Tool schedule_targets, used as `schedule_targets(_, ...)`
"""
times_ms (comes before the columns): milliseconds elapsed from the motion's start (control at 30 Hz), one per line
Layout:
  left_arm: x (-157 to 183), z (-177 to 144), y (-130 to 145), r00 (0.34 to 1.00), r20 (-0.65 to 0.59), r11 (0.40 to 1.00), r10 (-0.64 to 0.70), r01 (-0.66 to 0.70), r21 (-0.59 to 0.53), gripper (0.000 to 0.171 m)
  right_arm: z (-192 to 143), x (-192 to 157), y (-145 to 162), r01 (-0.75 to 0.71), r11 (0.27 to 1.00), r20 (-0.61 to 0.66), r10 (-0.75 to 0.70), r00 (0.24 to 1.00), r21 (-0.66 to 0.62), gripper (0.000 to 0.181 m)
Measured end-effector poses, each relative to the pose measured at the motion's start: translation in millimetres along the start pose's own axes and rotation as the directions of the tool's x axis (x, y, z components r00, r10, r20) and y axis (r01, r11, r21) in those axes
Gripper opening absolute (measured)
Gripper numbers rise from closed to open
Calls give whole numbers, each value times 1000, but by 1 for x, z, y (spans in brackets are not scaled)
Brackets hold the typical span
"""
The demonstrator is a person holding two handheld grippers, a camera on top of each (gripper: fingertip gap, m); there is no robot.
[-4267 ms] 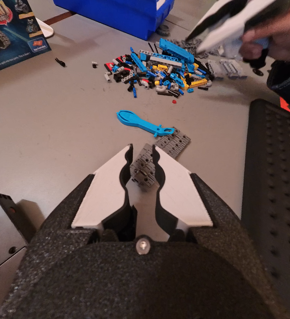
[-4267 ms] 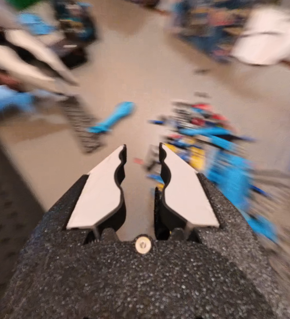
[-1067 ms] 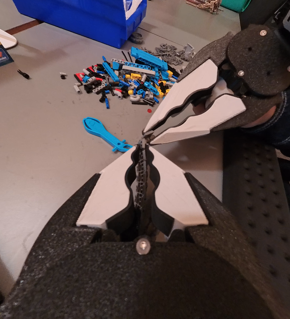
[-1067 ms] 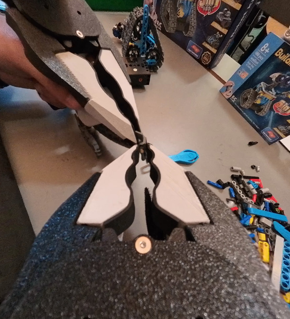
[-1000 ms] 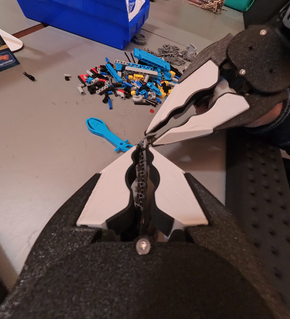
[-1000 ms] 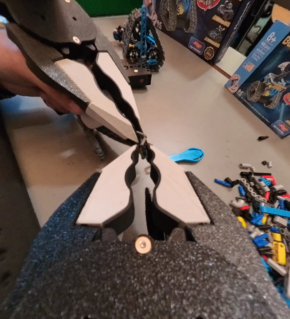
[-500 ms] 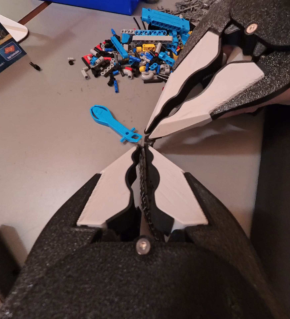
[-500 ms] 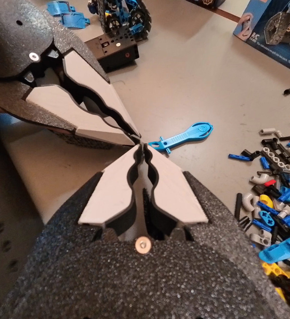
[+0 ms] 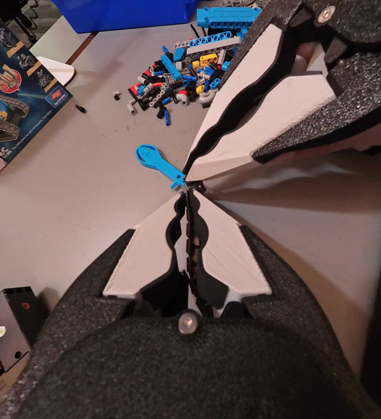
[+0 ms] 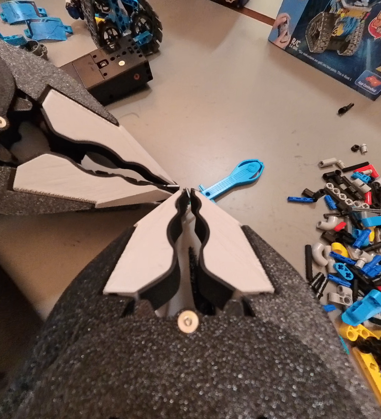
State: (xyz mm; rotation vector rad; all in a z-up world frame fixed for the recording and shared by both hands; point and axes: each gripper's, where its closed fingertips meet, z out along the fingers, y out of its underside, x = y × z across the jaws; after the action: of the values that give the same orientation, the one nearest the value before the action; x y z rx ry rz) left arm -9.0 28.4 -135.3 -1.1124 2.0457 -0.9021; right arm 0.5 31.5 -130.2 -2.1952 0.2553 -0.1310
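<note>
Grey tabletop (image 9: 71, 204) strewn with building pieces (image 9: 180, 74), boxes (image 10: 343, 45).

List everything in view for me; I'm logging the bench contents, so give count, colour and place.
Track strip: one, grey, edge-on between the left gripper's fingers.
Pry tool: one, blue, flat on the table beyond both tips.
Loose building pieces: a heap, blue, black, grey, yellow, red, far side.
Tracked model: one, blue and black, behind a black box.
Printed boxes: at least one, blue, table edge.
Bin: one, blue, far edge.
Table: grey.
Left gripper: shut on the strip.
Right gripper: shut, tip against the strip's end.
</note>
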Motion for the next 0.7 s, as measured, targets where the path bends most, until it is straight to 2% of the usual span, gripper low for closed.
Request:
schedule_targets(100, -2, 0, 1, 1000, 2, 1000, -7, 7, 10, 1, 2, 0, -1, -29, 1000, 22, 29, 999, 7, 0)
schedule_targets(233, -7, 0, 2, 981, -103, 986, -165, 168, 21, 1, 2, -3, -2, -119, 993, 141, 114, 983, 25, 0)
schedule_targets(433, -4, 0, 2, 984, -118, 991, -132, 135, 20, 1, 2, -3, -1, -128, 992, 131, 124, 984, 21, 0)
schedule_targets(600, -7, 0, 2, 941, -212, 963, -264, 269, -2, 1, 4, -3, -4, -146, 988, 177, 135, 975, 48, 1)
schedule_targets(700, -9, 1, 3, 931, -218, 954, -294, 299, -10, 1, 5, 1, 2, -146, 989, 168, 138, 976, 33, 1)
